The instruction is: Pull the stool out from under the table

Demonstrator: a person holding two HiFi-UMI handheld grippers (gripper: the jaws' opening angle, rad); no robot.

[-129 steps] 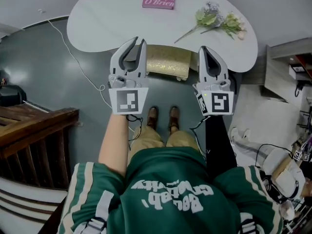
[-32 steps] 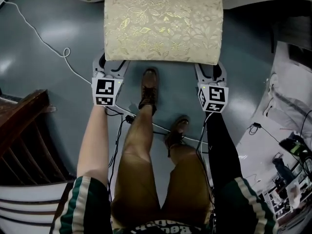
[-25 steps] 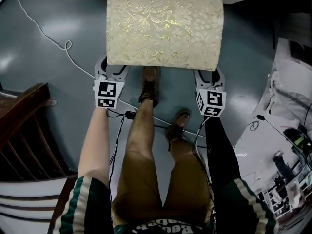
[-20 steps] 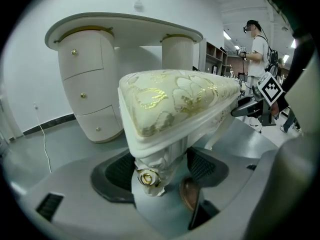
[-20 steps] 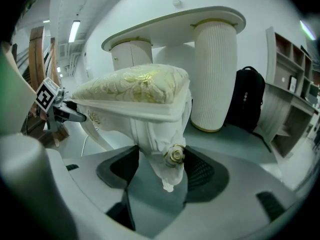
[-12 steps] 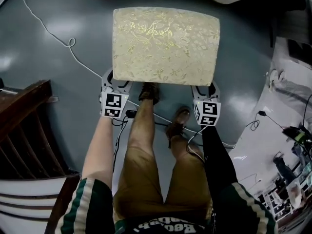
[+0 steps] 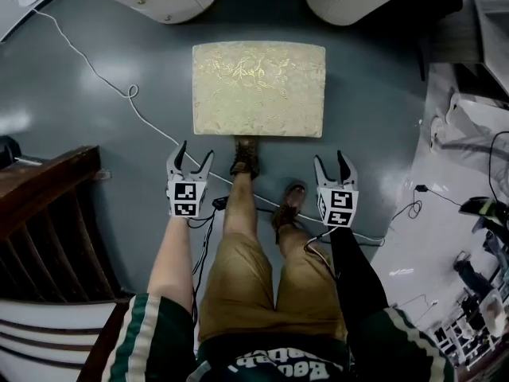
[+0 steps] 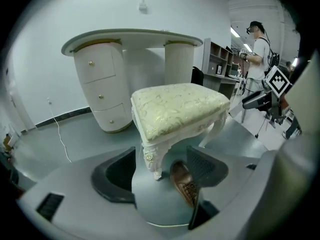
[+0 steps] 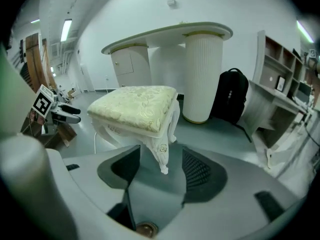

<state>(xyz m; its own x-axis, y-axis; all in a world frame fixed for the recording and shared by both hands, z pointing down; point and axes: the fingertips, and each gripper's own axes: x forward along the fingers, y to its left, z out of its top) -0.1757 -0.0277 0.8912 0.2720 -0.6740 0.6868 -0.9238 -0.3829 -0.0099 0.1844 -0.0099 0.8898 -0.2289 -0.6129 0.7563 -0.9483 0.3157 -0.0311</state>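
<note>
Left gripper and right gripper now back off stool, both spread, empty, right jaws just narrowing slightly.

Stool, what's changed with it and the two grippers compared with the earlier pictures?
The stool came out from under the table and now stands clear of it. The left gripper and right gripper, earlier at its near corners, have let go and pulled back, both open; the right one's jaws just narrowed slightly around nothing. Stool still upright, table unmoved.
</note>
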